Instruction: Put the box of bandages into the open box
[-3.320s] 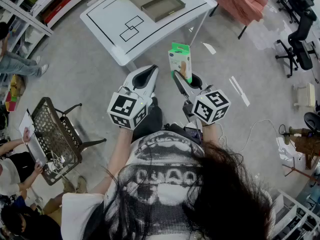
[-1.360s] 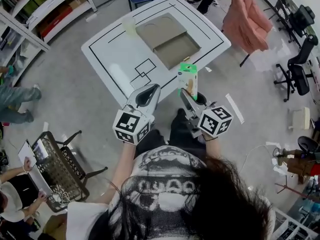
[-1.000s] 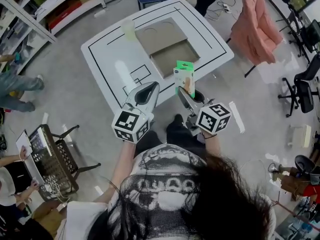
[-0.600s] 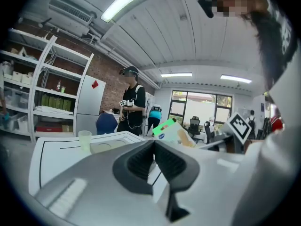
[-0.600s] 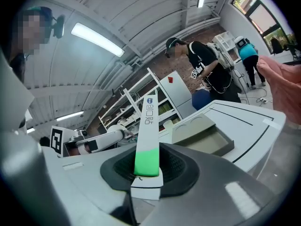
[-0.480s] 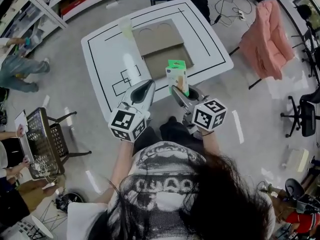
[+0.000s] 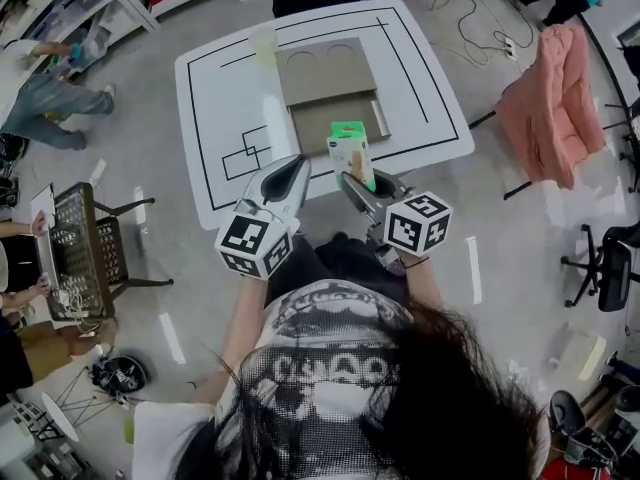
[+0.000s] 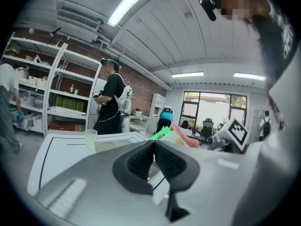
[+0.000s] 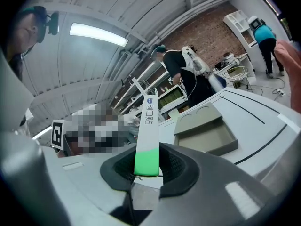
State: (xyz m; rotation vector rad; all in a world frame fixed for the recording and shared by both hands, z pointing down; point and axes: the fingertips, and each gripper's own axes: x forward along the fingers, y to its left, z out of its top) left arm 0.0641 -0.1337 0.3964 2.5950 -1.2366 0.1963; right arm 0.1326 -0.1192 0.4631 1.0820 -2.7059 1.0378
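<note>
Green-topped box of bandages (image 7: 352, 151) — clamped in right gripper (image 7: 357, 181), apparently upright.

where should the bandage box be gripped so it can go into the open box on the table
By its lower end, jaws across the two broad faces, coming from below: the box of bandages is thin, flat and standing upright. The right gripper holds it so, leaving the top free to enter the open box.
</note>
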